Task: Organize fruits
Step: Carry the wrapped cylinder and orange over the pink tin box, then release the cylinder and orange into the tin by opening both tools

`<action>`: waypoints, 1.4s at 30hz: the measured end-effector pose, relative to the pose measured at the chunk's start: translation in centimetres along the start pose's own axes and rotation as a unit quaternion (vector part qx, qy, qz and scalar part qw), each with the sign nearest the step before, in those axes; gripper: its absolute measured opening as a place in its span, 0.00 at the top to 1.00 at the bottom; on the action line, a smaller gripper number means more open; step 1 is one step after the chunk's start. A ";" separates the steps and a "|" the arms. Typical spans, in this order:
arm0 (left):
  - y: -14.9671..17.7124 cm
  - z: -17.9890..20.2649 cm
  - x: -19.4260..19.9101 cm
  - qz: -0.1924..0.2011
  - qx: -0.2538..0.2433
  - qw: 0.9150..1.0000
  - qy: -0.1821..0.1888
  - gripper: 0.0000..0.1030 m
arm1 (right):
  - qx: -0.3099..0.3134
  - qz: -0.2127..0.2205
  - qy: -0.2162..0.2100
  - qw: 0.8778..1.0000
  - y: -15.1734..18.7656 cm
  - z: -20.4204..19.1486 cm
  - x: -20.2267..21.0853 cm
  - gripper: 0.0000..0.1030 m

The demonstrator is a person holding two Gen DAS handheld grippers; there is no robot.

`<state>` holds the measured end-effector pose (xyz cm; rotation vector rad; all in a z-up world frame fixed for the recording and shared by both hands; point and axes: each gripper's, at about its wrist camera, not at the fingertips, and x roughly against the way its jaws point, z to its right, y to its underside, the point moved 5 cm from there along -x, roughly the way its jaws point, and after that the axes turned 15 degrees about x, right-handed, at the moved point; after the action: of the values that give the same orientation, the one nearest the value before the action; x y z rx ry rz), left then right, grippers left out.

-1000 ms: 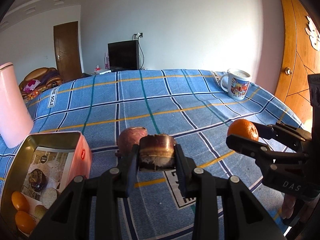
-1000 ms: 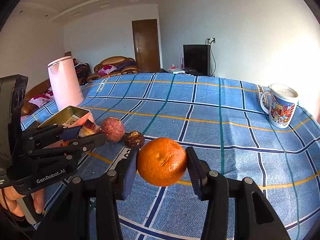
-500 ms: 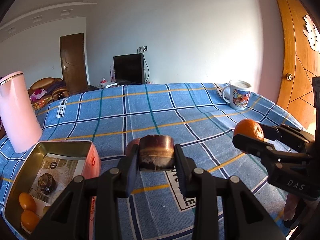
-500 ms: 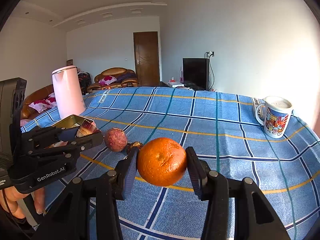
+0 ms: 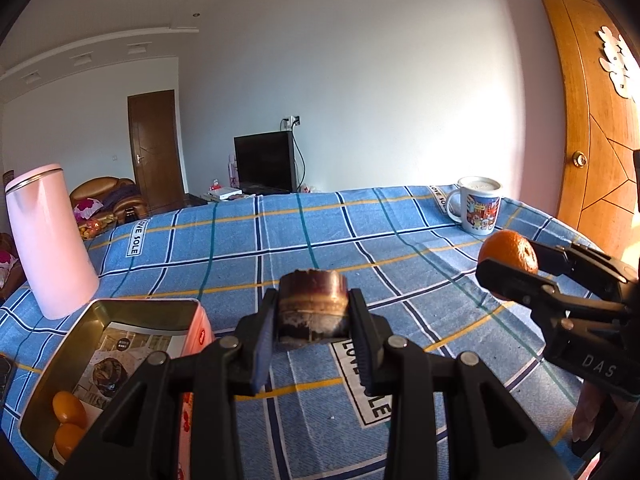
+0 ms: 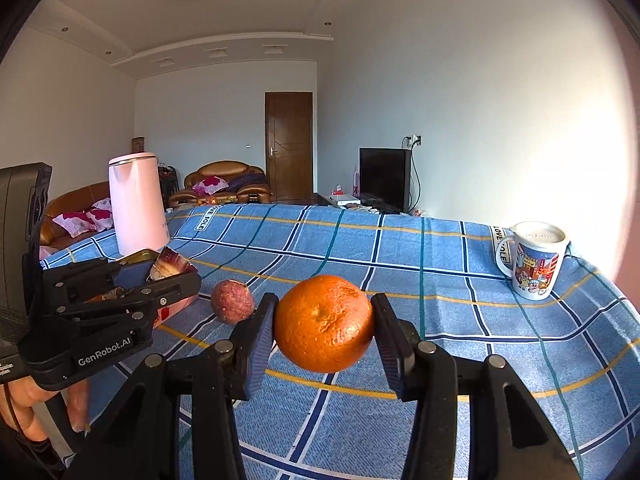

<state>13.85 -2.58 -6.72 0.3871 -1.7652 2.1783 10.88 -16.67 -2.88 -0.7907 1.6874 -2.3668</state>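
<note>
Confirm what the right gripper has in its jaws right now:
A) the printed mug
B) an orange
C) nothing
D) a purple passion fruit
B: in the right wrist view the right gripper is shut on the orange, held above the blue checked cloth; the passion fruit lies on the cloth and the mug stands far off.

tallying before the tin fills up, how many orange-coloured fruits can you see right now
3: one orange held in the right gripper's jaws, and two small orange fruits in the tin's near corner. More may be hidden.
</note>
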 end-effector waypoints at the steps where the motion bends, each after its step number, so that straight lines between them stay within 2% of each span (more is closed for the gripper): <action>1: 0.0 -0.1 0.1 0.000 0.000 1.000 0.000 0.65 | 0.002 0.001 0.001 1.000 -0.1 -0.1 0.1 0.52; 10: -0.8 -3.6 1.5 0.004 0.023 1.000 -0.015 0.65 | 0.005 -0.003 -0.039 0.999 -1.5 -2.5 -1.3 0.52; 20: -2.7 -11.2 2.5 0.009 0.068 0.996 -0.062 0.65 | 0.032 0.005 -0.094 0.995 -6.0 -7.9 -3.9 0.52; 25: -3.2 -14.7 2.2 -0.007 0.086 0.993 -0.084 0.65 | 0.042 -0.002 -0.131 0.991 -7.6 -11.3 -6.0 0.52; 33: -2.3 -19.4 1.1 -0.047 0.129 0.985 -0.105 0.65 | 0.072 -0.039 -0.177 0.981 -8.5 -17.0 -10.4 0.52; 42: -1.4 -21.5 1.1 -0.061 0.141 0.981 -0.115 0.65 | 0.096 -0.091 -0.195 0.972 -7.2 -20.4 -14.2 0.52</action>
<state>13.06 18.82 -9.42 0.8226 -1.4909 2.3776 14.56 8.71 -6.00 -1.3167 1.2559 -2.2454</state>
